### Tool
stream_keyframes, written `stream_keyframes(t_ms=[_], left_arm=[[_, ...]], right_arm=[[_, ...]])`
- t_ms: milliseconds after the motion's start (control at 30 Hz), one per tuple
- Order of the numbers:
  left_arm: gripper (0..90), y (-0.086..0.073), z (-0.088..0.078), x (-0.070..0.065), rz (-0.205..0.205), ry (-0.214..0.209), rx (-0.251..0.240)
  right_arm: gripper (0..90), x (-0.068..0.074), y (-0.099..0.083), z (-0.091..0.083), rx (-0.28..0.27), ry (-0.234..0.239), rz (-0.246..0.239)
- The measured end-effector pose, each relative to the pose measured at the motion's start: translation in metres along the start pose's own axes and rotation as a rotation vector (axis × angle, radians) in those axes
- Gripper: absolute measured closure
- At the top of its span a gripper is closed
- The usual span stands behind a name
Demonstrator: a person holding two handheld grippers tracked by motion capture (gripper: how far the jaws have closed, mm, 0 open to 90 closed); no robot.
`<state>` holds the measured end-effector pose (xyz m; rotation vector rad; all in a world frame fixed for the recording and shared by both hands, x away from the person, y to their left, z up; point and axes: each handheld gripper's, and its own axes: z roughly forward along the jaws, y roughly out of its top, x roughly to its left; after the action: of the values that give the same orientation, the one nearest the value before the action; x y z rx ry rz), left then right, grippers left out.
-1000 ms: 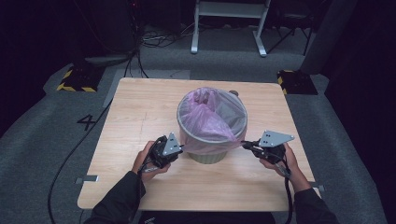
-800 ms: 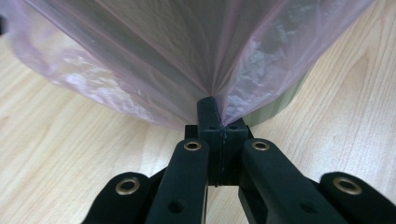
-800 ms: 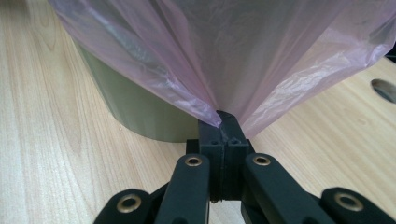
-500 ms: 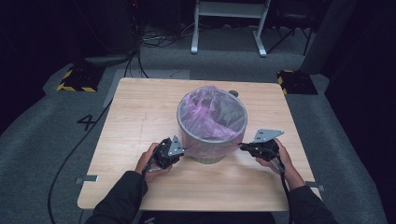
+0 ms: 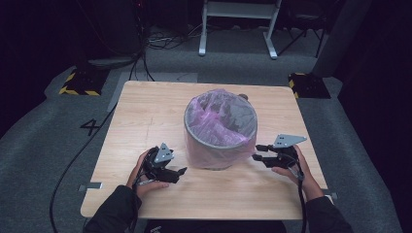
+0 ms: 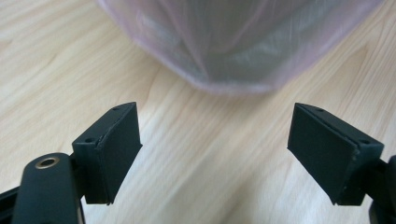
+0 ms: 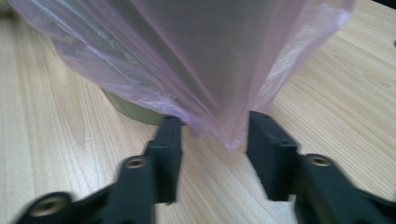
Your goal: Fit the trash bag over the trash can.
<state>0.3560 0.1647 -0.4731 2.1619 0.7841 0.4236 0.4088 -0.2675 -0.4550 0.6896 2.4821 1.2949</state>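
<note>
A grey round bin [image 5: 221,145] stands mid-table, lined with a pink plastic bag [image 5: 214,114] that is folded over its rim and hangs down the outside. My left gripper [image 5: 180,171] lies low at the bin's front left, a little away from it. In the left gripper view its jaws [image 6: 215,112] have just been opening and stand wide with nothing between them, the bag's hem [image 6: 233,56] ahead. My right gripper [image 5: 256,153] is at the bin's right. Its jaws [image 7: 215,122] have just been opening too; a corner of the bag [image 7: 229,135] hangs loose between them.
The wooden table [image 5: 145,111] has bare room on every side of the bin. A small dark object [image 5: 243,97] peeks out behind the bin. On the floor are two yellow-and-black striped blocks [image 5: 77,82] [image 5: 306,85], a white stand [image 5: 238,29] and a cable [image 5: 73,160].
Both grippers were shut at the bag's edge; now both jaws are open and the bag hangs free. The left hand has drawn back from the bin and both hands sit lower.
</note>
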Motion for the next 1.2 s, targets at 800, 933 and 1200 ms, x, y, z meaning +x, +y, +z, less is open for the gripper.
stream_keyframes(t_ms=[800, 933, 1200], left_arm=[[17.2, -0.032, 0.000, -0.004, -0.029, 0.017, 0.104], [16.5, -0.035, 0.001, 0.000, -0.052, 0.008, 0.106], [15.3, -0.039, 0.002, 0.003, -0.058, -0.008, 0.085]], right_arm=[[20.9, 0.017, 0.032, -0.064, -0.106, -0.119, -0.052], [20.2, 0.021, 0.046, -0.070, -0.125, -0.128, -0.071], [19.5, 0.025, 0.069, -0.073, -0.144, -0.127, -0.112]])
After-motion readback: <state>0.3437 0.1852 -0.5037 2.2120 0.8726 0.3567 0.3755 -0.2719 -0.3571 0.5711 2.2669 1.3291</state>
